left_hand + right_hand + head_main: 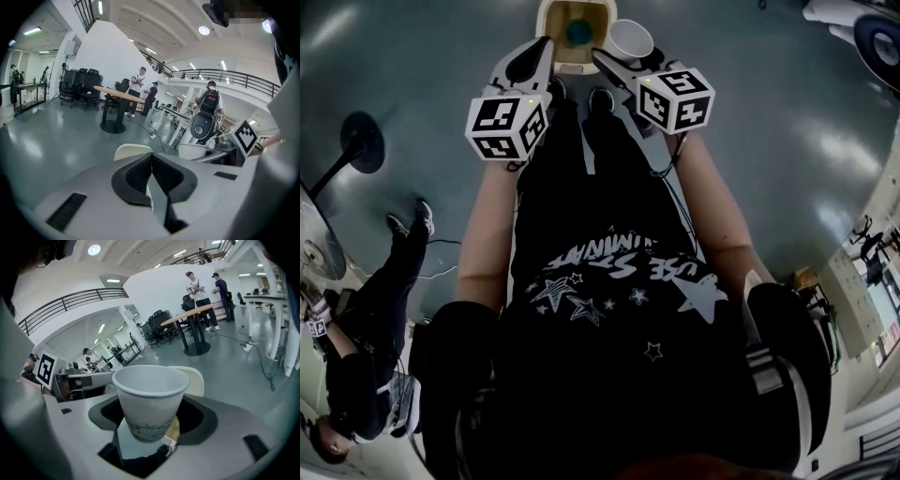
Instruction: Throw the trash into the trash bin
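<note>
A cream trash bin point(555, 19) with something blue point(577, 33) inside stands on the floor just past both grippers. My right gripper point(628, 58) is shut on a white paper cup point(630, 39), held upright beside the bin's right rim. In the right gripper view the cup point(149, 394) fills the space between the jaws, with the bin's rim point(193, 377) behind it. My left gripper point(546, 47) hangs at the bin's left side. Its pads point(140, 171) meet with nothing between them, and the bin point(132, 151) shows just beyond.
A grey glossy floor surrounds the bin. A person in dark clothes point(370, 337) stands to my left, near a round stand base point(362, 141). Farther off are a wooden table point(117, 93) with office chairs point(77, 84), several people, and a cable point(262, 366) on the floor.
</note>
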`<action>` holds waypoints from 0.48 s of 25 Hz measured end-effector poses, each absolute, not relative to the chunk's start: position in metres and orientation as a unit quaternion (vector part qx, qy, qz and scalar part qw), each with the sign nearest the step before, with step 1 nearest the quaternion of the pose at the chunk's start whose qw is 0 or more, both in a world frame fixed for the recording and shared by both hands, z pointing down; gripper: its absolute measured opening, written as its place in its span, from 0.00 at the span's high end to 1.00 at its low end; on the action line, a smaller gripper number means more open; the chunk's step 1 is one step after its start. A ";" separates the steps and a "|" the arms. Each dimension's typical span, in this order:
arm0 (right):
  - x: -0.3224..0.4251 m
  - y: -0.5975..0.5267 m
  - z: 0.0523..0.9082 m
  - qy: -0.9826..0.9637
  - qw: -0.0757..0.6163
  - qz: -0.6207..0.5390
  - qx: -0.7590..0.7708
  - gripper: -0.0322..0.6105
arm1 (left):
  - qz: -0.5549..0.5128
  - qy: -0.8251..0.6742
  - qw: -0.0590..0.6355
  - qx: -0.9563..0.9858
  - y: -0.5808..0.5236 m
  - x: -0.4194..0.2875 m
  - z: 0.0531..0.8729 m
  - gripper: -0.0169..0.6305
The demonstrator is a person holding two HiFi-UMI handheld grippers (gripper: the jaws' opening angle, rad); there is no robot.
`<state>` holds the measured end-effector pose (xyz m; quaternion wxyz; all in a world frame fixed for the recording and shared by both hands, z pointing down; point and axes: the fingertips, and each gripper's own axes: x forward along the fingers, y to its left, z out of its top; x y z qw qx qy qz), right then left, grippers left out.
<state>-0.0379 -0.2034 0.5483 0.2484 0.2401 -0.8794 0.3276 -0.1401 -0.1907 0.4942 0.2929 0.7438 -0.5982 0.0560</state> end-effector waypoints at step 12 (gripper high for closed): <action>-0.061 -0.236 0.593 -0.856 0.273 0.358 0.253 0.45 | 0.087 -0.572 0.326 0.748 -0.232 -0.151 0.542 0.95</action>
